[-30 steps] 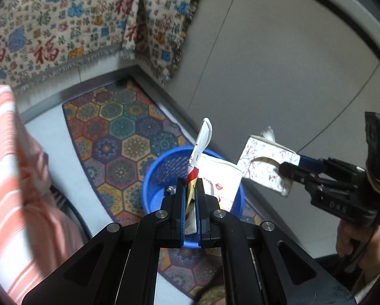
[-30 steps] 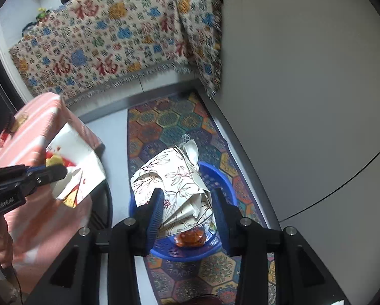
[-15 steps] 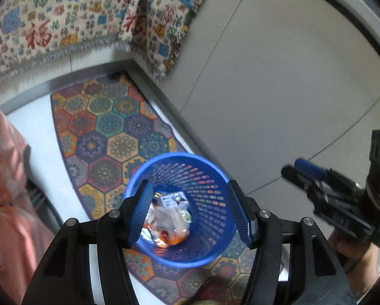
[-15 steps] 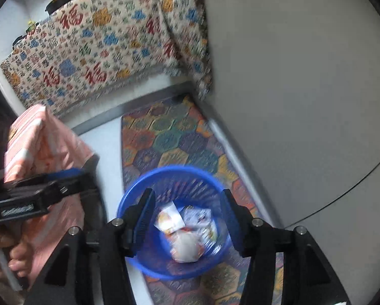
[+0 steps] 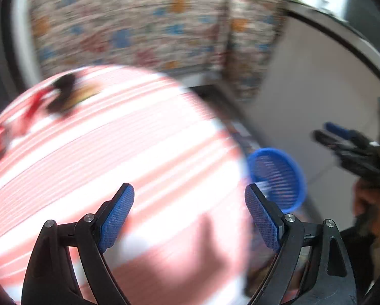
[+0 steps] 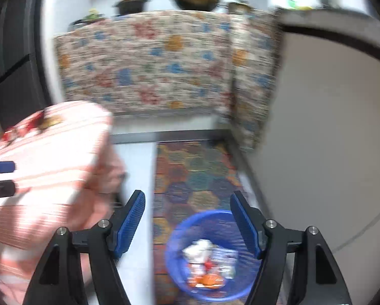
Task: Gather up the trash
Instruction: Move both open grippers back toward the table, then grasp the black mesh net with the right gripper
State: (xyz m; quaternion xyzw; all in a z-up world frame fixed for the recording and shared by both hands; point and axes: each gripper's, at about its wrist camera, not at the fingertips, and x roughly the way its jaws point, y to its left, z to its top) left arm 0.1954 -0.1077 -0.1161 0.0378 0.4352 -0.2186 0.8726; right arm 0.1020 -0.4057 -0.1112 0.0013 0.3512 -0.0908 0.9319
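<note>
A blue mesh basket point(image 6: 210, 259) stands on the patterned rug point(image 6: 195, 172), holding several crumpled wrappers point(image 6: 207, 261). My right gripper point(image 6: 187, 203) hangs above and beside the basket, its jaws opening with nothing between them. My left gripper point(image 5: 188, 198) is over the pink striped tablecloth point(image 5: 108, 152), jaws also opening and empty. Blurred red and dark litter point(image 5: 60, 96) lies at the cloth's far left. The basket point(image 5: 278, 178) shows right of the table, with the right gripper point(image 5: 352, 147) and a hand point(image 5: 372, 203) beyond it.
A floral cloth point(image 6: 149, 63) drapes a counter at the back, with dark pots point(image 6: 197, 1) on top. A pale wall point(image 6: 329, 127) runs along the right. Grey floor point(image 6: 136, 167) lies between table and rug. Both views are motion-blurred.
Both grippers let their trash drop into the basket and spread wide. The left one swung away over the striped table; the right one pulled back and up from the basket.
</note>
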